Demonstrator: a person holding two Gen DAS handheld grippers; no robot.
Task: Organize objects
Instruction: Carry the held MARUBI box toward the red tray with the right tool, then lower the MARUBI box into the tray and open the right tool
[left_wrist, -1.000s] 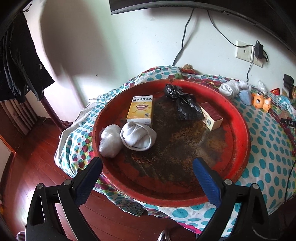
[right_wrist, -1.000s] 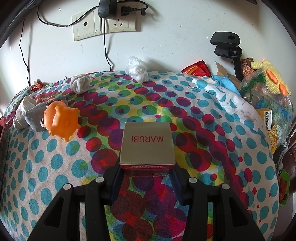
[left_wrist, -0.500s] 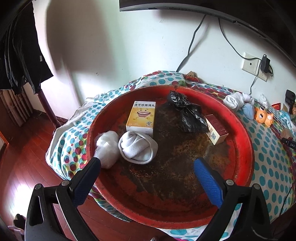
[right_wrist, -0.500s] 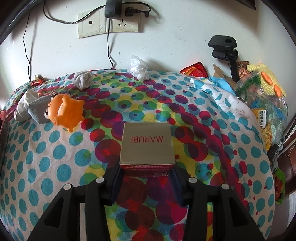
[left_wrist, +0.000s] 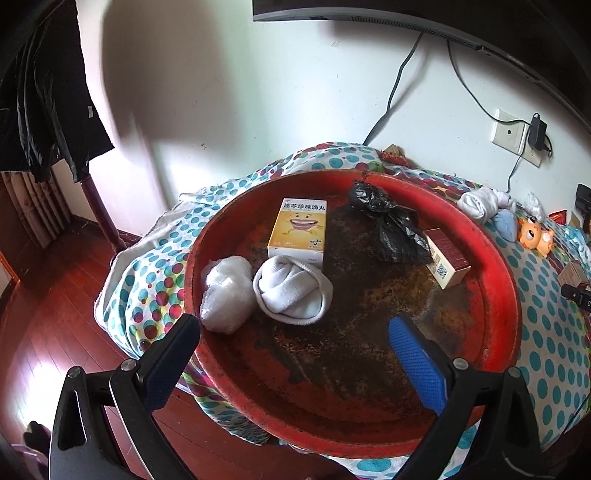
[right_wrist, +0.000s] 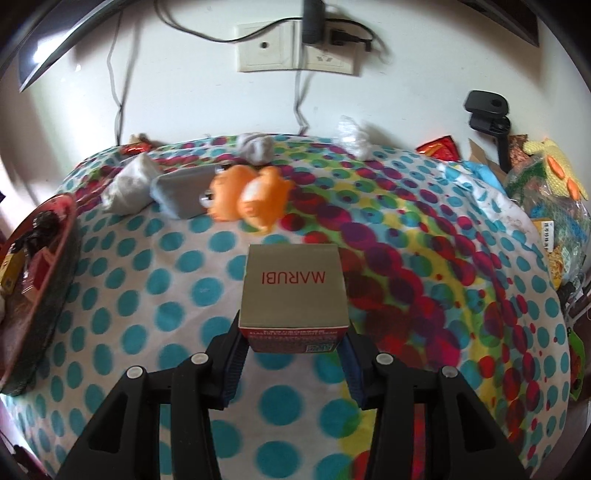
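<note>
Your biggest landmark is the spotted cloth (right_wrist: 155, 295) over the table, and on its left end sits the red tray (left_wrist: 495, 295), which looks like the collection spot since the sorted stuff is already grouped inside it: yellow box (left_wrist: 298, 232) toward the back, rolled white sock (left_wrist: 291, 291) and clear plastic wad (left_wrist: 225, 295) side by side at the near-left rim, black bag (left_wrist: 395, 236) draped w/ one corner touching the red-brown box (left_wrist: 447, 258) on the right. The unsorted leftovers lie in a row near the wall: grey sock (right_wrist: 127, 184), a grey pouch-like thing (right_wrist: 183, 194), orange toy (right_wrist: 251, 199) just beside it, a small grey ball (right_wrist: 255, 147) and a plastic wad (right_wrist: 352, 138) further back. Your left gripper (left_wrist: 291, 350) hangs over the tray's near edge w/ its blue pads spread wide and nothing between them, prob just parked out of the way. Your right gripper (right_wrist: 293, 354) is clamped on the MARUBI box (right_wrist: 293, 291), pads squeezing its two side faces near the bottom end, so the box sticks out forward, lifted above the cloth mid-table. The tray rim shows at the far left of the right wrist view, so I'd judge you need to swing left to add the box to the group; the open middle of the tray looks easiest.
</note>
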